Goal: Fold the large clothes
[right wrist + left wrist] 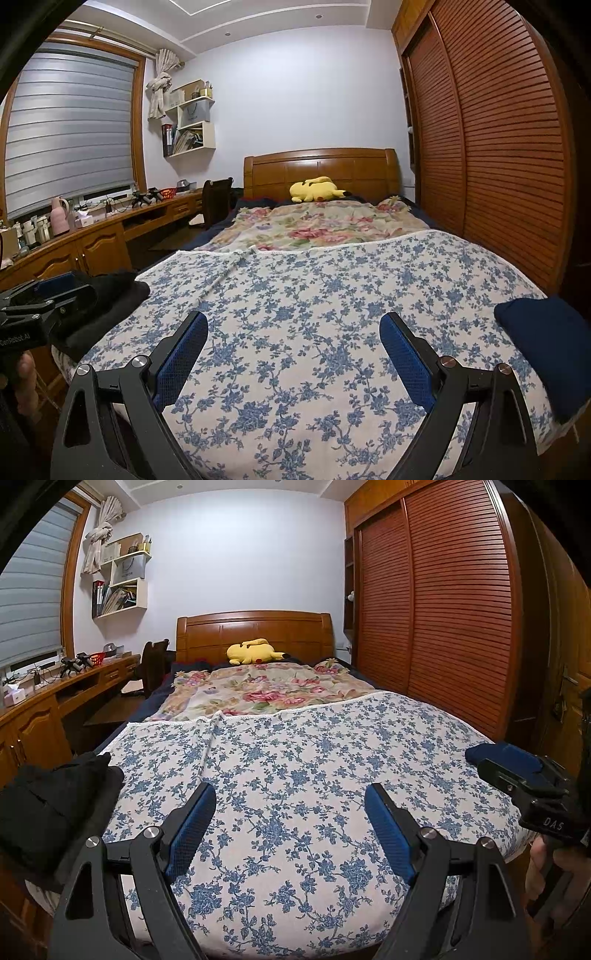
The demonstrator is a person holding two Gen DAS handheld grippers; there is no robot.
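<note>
Now I hold both grippers over the foot of the bed [295, 760], above its blue-flowered sheet. My left gripper [290, 821] is released, jaws wide with nothing between them, and my right gripper [293, 349] is released the same way. One black garment [51, 805] lies folded at the left edge of the bed, and a dark blue garment [546, 343] at the right edge, both apart from the grippers
</note>
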